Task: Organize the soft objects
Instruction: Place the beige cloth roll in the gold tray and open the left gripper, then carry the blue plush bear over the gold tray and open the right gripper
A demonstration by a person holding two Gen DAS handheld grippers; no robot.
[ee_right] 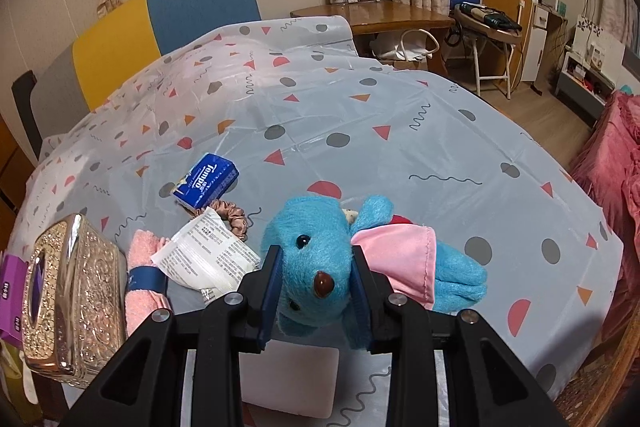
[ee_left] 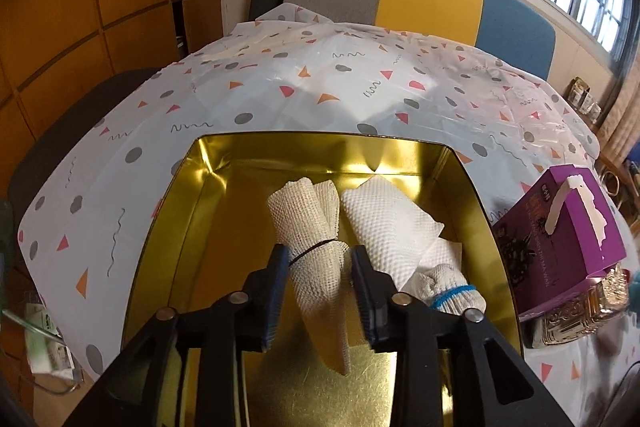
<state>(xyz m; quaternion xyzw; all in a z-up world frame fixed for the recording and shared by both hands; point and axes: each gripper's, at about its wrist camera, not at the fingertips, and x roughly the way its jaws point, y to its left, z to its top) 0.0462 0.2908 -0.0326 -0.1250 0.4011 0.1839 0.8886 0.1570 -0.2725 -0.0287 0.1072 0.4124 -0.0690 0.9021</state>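
In the left wrist view my left gripper [ee_left: 320,259] is shut on a rolled cream mesh cloth [ee_left: 310,251] tied with a black band, held inside a gold tin box [ee_left: 208,163]. A folded white mesh cloth [ee_left: 388,227] and a white knit glove with a blue cuff [ee_left: 448,291] lie in the box to the right. In the right wrist view my right gripper [ee_right: 316,263] is shut on the head of a blue plush toy [ee_right: 316,255] in a pink dress, just above the tablecloth.
A purple tissue box [ee_left: 560,235] sits on an ornate silver box [ee_right: 68,291] between the two views. A blue Tempo tissue pack [ee_right: 206,179], a pink scrunchie [ee_right: 232,213], a white sachet [ee_right: 208,255] and a rolled pink towel [ee_right: 142,283] lie left of the toy. Chairs stand behind the table.
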